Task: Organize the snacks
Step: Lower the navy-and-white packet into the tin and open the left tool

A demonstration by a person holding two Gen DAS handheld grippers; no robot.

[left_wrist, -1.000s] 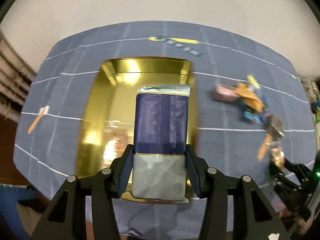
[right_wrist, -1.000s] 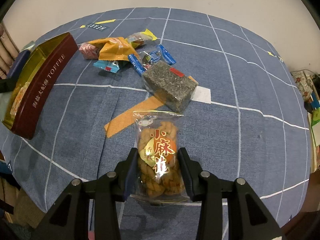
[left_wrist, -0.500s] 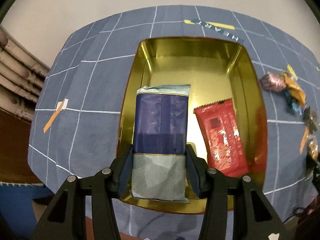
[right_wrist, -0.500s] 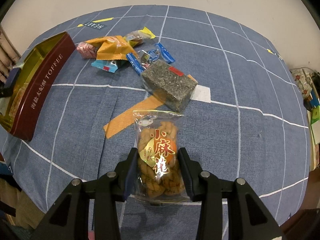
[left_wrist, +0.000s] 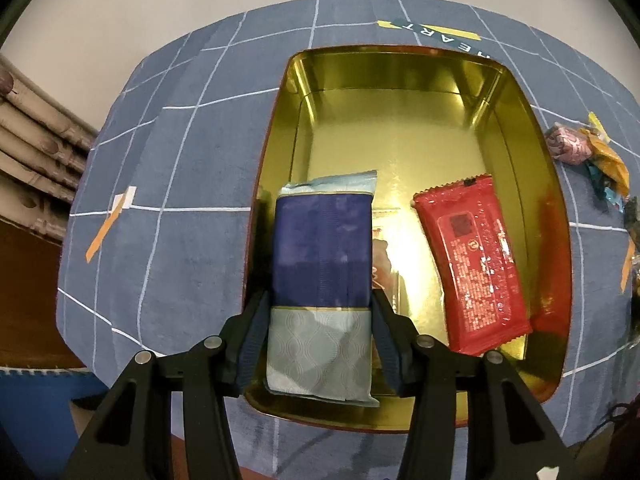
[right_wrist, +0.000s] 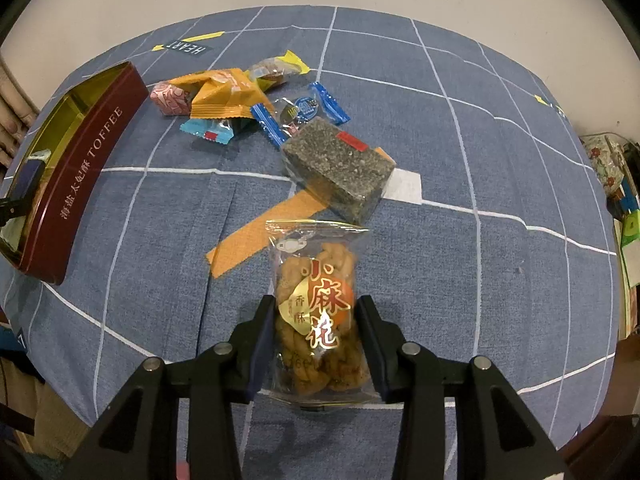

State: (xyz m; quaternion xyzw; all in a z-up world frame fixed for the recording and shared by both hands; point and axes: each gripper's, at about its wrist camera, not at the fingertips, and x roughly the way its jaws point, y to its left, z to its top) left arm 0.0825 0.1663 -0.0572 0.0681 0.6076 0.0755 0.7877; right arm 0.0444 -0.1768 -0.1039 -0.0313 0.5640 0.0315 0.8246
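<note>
Fingers of the left gripper (left_wrist: 320, 320) pinched a blue packet (left_wrist: 322, 280) over the tin (left_wrist: 400, 64) for stowing, while right fingers (right_wrist: 260, 332) pinched a snack bag (right_wrist: 318, 312).

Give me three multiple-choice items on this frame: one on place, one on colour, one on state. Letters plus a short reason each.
1. Where does the red packet lie?
A. inside the gold tin
B. on the blue cloth
C. in the right gripper

2. What colour is the tin's outer wall?
A. green
B. dark red
C. white

3. What is the right gripper doing?
A. hanging with nothing in it
B. holding a clear bag of fried twists
C. holding the grey sesame block

Answers:
1 A: the packet rests on the tin's gold floor, right of the blue packet in the left gripper.
2 B: the right wrist view shows a maroon side lettered TOFFEE.
3 B: both fingers press the bag's sides.
</note>
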